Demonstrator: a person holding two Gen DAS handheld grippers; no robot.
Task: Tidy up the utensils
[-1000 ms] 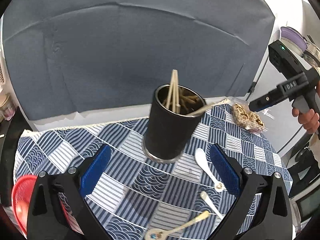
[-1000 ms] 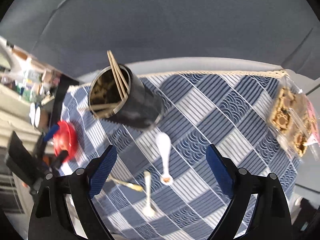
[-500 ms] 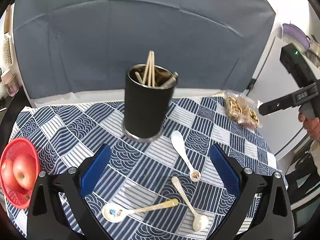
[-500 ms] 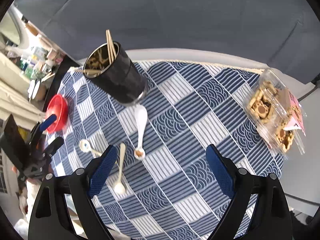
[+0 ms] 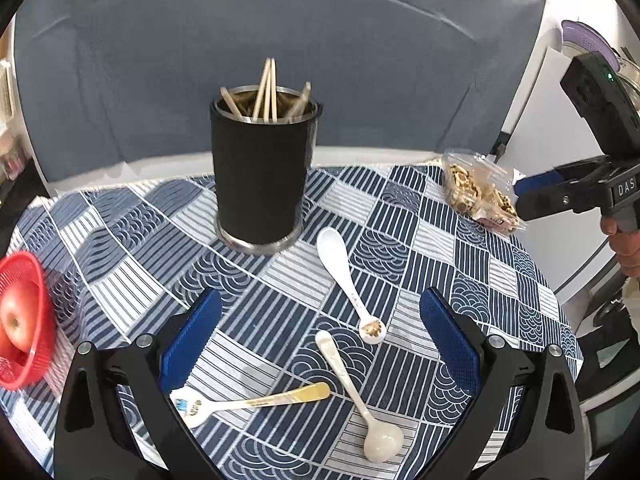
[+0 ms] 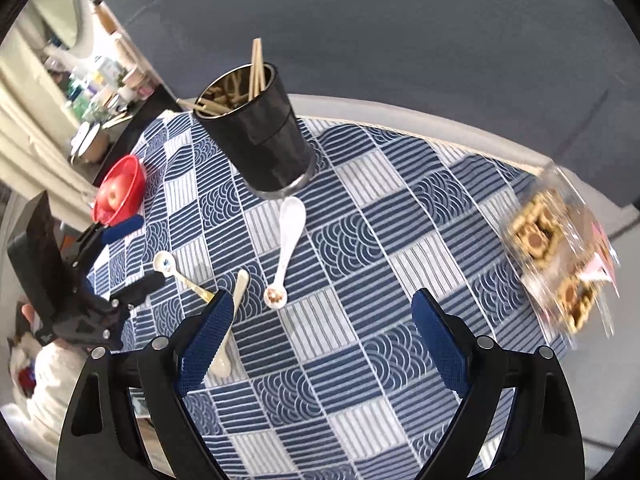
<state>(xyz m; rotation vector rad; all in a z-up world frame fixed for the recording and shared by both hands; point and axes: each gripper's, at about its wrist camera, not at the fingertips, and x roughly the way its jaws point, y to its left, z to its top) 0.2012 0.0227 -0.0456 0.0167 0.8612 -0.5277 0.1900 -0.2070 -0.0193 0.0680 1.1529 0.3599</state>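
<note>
Both claws hover above the worktop [image 5: 500, 240], each spread wide with nothing between its blue pads. Left claw [image 5: 320, 344]; right claw [image 6: 322, 334].

Three spoons lie loose on the checked cloth, none yet in the holder [image 5: 262, 172], which stands upright ahead of both claws with chopsticks [image 5: 267, 90] already in it.

- White spoon [image 5: 344, 276]: just ahead of the left claw, slightly right of its centre line. Long axis runs almost straight away from the claw, bowl end near the holder's base, small end nearest the claw.
- Pale spoon [image 5: 356, 392]: directly under the left claw's gap, lying on a diagonal, bowl towards the claw's near right.
- Gold-handled spoon [image 5: 256, 400]: crosswise under the left claw, its painted bowl partly hidden behind the left pad.

From the right claw, the same three lie off to its left: the white spoon [image 6: 286, 248] ahead-left, the pale spoon [image 6: 236, 296] passing behind its left pad, the gold-handled one [image 6: 180, 274] further left, beside the left claw [image 6: 132, 256].

Judgement: the left claw is the nearer to all three. The pale spoon sits centred in its gap, so a straight descent would likely do; its diagonal lie calls for a small wrist turn so the pads close across the handle. The gold handle's tip lies near the pale handle; risk of nudging it.

Red basket [image 5: 24, 320] with apple at far left, snack box [image 5: 476, 192] ahead-right: not involved.
</note>
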